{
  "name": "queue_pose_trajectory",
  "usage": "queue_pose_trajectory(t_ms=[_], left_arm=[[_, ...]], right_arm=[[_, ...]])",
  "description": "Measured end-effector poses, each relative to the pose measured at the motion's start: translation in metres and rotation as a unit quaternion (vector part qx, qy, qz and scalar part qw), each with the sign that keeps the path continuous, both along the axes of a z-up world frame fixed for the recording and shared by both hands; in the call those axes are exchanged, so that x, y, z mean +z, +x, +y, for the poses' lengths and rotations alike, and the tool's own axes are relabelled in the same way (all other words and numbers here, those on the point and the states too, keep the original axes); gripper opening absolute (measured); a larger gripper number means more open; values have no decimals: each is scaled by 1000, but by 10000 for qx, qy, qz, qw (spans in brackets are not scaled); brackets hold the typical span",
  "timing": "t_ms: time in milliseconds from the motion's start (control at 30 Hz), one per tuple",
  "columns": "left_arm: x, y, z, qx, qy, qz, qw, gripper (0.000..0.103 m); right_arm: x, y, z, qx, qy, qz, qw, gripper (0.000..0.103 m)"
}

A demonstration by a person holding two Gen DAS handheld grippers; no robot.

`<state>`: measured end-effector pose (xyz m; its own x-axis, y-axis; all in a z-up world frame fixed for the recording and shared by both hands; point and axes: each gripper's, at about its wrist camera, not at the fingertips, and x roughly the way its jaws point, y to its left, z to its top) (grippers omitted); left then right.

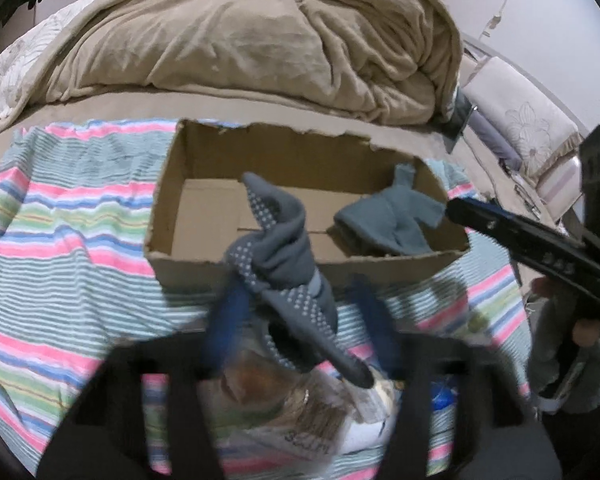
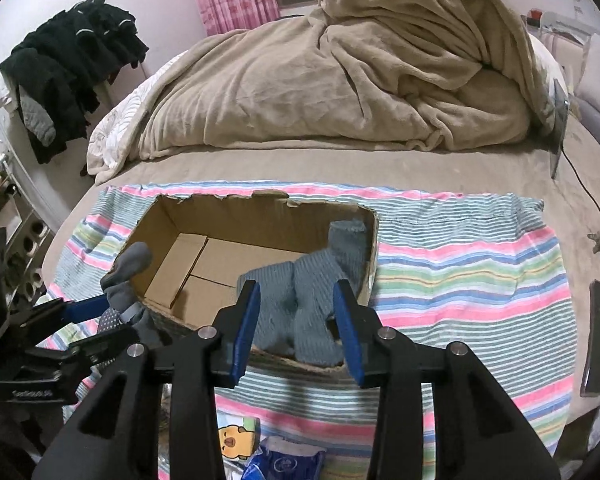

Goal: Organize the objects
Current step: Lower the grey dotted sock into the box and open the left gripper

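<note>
An open cardboard box [image 1: 188, 184] [image 2: 260, 220] sits on a striped cloth [image 1: 60, 240] [image 2: 460, 264] on the bed. A dark grey sock with white dots [image 1: 280, 276] [image 2: 126, 276] hangs between the blue pads of my left gripper [image 1: 300, 284] [image 2: 112, 320], just in front of the box's near wall. It leans on the left pad and a gap shows at the right pad. A light blue-grey sock bundle [image 1: 384, 220] [image 2: 300, 300] lies in the box's near right corner. My right gripper [image 2: 298, 286] [image 1: 460, 210] stands open over it, pads apart from the fabric.
A heaped beige blanket [image 1: 260, 40] [image 2: 360, 80] fills the bed behind the box. Snack packets [image 1: 300, 412] [image 2: 276, 460] lie at the near edge of the cloth. A dark phone [image 2: 598, 328] and a cable lie at the right. Black clothes [image 2: 68, 60] hang at the left.
</note>
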<state>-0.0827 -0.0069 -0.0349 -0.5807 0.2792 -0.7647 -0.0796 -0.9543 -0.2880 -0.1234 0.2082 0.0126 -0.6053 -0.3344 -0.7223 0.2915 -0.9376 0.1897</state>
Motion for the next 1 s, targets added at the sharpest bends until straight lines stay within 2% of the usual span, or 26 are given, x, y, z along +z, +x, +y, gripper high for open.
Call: queue_pose_trajectory(t_ms=[200,467,600,800,1000], left_arm=[[8,2,0,66,-23,223,9997,32],[47,3,-9,78,130,622,9979,32],[65,-8,-12,98,-33,838,9964,32],[55,-36,-18,172,-204,703,9972,33],[11,-63,-18,106,-335,46,9994,34]], right_arm=[[-1,6,0,60,-32,-12,10000,40],[8,10,-1,108,-117,87,9998,40],[14,9,-3,134,-137,168,9997,40],[14,3,1,75,-115,190,9997,40],[5,-5,5,50,-137,96,9998,40]])
